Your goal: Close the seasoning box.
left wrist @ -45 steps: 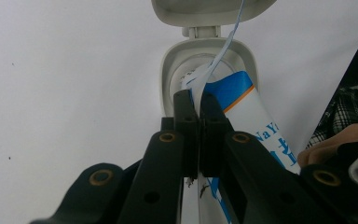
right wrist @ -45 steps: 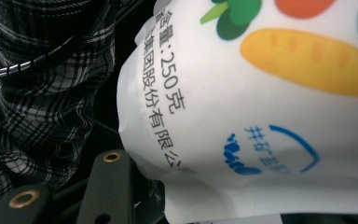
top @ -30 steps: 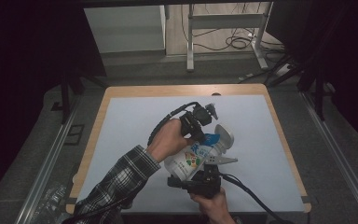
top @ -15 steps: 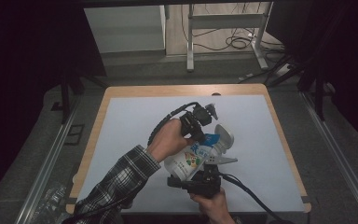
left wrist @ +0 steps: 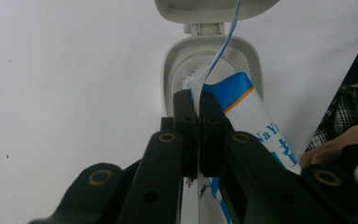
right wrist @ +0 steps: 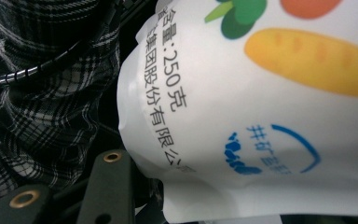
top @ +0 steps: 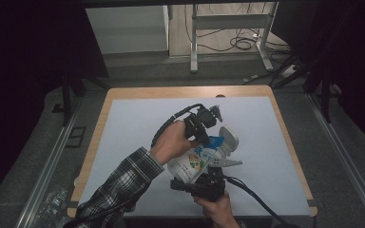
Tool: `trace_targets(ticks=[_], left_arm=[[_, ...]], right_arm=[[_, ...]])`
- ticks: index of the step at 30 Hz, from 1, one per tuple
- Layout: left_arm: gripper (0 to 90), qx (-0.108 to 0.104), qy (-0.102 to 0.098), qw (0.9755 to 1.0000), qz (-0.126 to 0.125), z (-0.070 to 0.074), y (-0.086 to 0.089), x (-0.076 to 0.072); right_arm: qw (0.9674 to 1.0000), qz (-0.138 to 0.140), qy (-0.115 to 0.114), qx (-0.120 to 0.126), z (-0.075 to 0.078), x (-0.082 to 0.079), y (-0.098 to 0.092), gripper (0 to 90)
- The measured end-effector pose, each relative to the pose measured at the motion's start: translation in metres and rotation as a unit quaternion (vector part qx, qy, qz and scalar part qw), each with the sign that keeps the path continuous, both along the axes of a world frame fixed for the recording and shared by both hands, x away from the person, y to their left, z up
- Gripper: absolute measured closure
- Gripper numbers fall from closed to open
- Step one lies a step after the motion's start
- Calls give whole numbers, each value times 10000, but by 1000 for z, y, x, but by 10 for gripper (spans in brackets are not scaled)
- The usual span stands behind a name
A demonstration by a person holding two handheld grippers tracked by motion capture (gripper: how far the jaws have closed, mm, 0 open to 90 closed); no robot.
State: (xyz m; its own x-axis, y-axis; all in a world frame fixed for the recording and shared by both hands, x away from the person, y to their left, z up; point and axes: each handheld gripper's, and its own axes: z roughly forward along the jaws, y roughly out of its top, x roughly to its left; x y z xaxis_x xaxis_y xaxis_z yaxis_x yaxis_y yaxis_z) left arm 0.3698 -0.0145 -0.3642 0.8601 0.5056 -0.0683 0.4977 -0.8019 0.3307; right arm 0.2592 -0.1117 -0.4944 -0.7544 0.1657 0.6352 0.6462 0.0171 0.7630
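A white plastic canister with printed vegetables and blue lettering lay tilted over the pale table mat, a little toward five o'clock from the table's middle, its mouth pointing to about two o'clock. Its hinged lid stood flipped open at that end.

The left gripper, held in the left hand of a plaid-sleeved arm, came in from about eight o'clock. In the left gripper view its black jaws stood pressed together, pinching a thin blue-and-white strip that ran up out of the canister's mouth toward twelve o'clock, past the white collar and the open lid above it.

The right gripper, in the right hand at six o'clock of the canister, held the canister's lower body. In the right gripper view the white wall with its printed carrot pressed right up to the camera, and one jaw lay against the canister's side at seven o'clock, the wall dented slightly there; the jaws stood partly apart, clamped on the body.
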Motion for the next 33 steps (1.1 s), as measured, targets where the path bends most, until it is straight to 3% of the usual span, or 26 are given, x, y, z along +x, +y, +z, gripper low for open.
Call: trace_targets(ticks=[33], left_arm=[[884, 67, 35, 10000, 1, -1, -3, 1]], right_arm=[[9999, 32, 51, 98, 1, 1, 0, 535]])
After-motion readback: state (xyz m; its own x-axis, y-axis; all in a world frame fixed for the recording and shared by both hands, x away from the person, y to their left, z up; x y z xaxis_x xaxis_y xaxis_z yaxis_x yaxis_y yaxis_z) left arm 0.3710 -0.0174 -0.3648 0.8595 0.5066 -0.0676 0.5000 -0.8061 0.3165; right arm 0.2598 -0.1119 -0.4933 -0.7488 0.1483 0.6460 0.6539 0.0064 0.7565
